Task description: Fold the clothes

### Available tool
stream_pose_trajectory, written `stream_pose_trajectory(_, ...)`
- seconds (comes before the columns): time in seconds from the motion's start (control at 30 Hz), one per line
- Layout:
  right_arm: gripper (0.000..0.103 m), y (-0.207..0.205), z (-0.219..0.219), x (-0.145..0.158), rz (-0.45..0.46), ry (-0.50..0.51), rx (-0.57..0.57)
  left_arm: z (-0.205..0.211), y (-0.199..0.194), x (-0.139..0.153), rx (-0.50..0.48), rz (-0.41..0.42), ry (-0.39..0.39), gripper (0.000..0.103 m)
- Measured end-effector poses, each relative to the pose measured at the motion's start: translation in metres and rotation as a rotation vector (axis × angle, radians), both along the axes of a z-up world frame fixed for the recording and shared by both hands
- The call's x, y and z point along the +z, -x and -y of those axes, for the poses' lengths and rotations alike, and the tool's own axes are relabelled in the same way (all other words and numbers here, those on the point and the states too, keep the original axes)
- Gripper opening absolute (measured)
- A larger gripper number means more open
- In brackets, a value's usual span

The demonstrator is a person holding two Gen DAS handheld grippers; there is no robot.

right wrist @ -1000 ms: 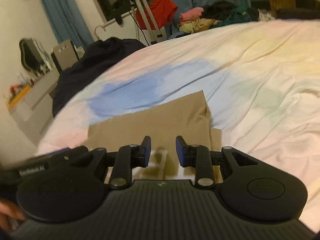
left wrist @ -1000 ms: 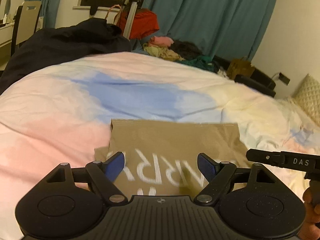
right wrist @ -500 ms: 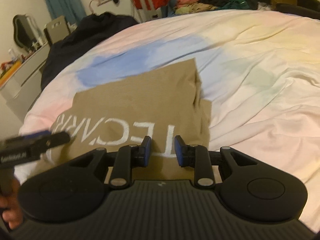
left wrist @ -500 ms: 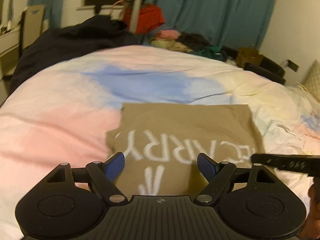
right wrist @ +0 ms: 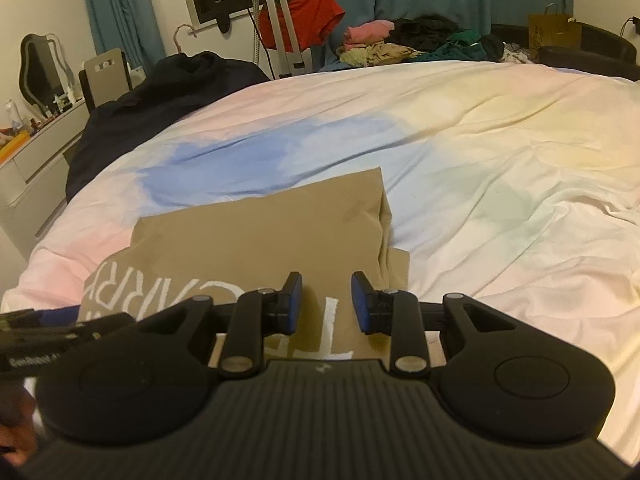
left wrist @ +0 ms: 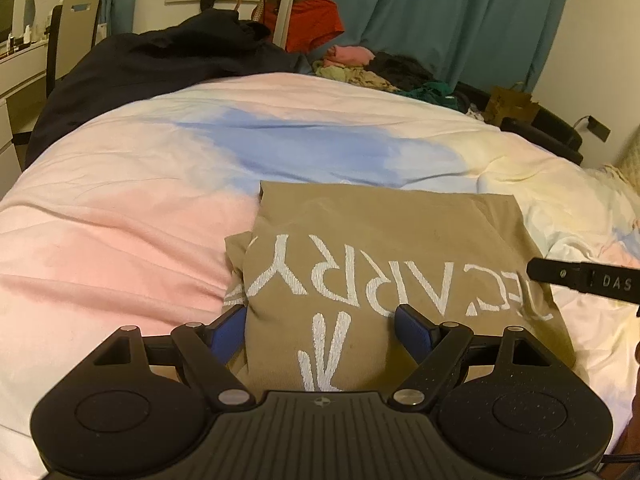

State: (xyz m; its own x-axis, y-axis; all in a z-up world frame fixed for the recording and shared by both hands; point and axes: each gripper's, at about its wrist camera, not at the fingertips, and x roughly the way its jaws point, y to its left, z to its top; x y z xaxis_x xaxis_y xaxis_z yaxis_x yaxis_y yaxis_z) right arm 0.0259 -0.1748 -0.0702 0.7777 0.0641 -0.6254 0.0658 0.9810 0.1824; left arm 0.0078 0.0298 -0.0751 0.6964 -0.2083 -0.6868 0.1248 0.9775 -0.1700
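A tan T-shirt [left wrist: 384, 248] with white lettering lies folded into a rectangle on the pastel bed cover [left wrist: 120, 208]. It also shows in the right wrist view [right wrist: 260, 236]. My left gripper [left wrist: 320, 326] is open and empty, its fingers wide apart just above the shirt's near edge. My right gripper [right wrist: 326, 304] is open with a narrow gap and holds nothing, above the shirt's near right corner. The tip of the right gripper [left wrist: 584, 280] shows at the right edge of the left wrist view.
A dark garment [left wrist: 160, 68] is heaped at the bed's far left. A pile of loose clothes [right wrist: 400, 46] lies beyond the far edge, by a tripod with a red shirt [right wrist: 304, 12]. A chair and dresser [right wrist: 40, 148] stand to the left.
Both grippers have drawn back and risen, so more of the shirt and its lettering shows. The shirt lies still. Both jaw openings look unchanged.
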Motion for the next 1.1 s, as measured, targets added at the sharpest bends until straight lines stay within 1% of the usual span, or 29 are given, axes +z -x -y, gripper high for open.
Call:
stream_pose_trajectory(0.13, 0.031, 0.0, -0.004, 0.001, -0.002, 0.021, -0.008, -0.001, -0.001, -0.003, -0.001, -0.015, 0.01, 0.082)
stream_pose_trajectory(0.4, 0.031, -0.003, -0.005, 0.002, -0.008, 0.014, -0.02, 0.001, -0.001, -0.005, -0.006, -0.014, 0.005, 0.082)
stream_pose_trajectory(0.53, 0.031, -0.004, -0.009, 0.001, -0.023, 0.03, -0.025, 0.0, -0.002, -0.006, -0.007, -0.02, 0.008, 0.082)
stream_pose_trajectory(0.6, 0.031, -0.007, -0.012, -0.002, -0.052, 0.032, -0.017, 0.0, -0.003, -0.006, -0.01, -0.023, 0.008, 0.082)
stream_pose_trajectory(0.67, 0.029, -0.011, -0.017, -0.012, -0.121, 0.052, 0.001, 0.0, -0.004, -0.007, -0.011, -0.025, 0.012, 0.082)
stream_pose_trajectory(0.73, 0.03, -0.01, -0.018, -0.017, -0.144, 0.062, 0.009, 0.0, -0.004, -0.007, -0.007, -0.026, 0.013, 0.083)
stream_pose_trajectory(0.87, 0.03, -0.006, -0.005, -0.017, -0.129, -0.007, -0.003, 0.004, -0.002, -0.002, 0.001, -0.02, 0.001, 0.083)
stream_pose_trajectory(1.1, 0.031, -0.004, -0.001, -0.012, -0.101, -0.032, -0.046, 0.014, 0.001, -0.002, -0.035, 0.005, -0.042, 0.083)
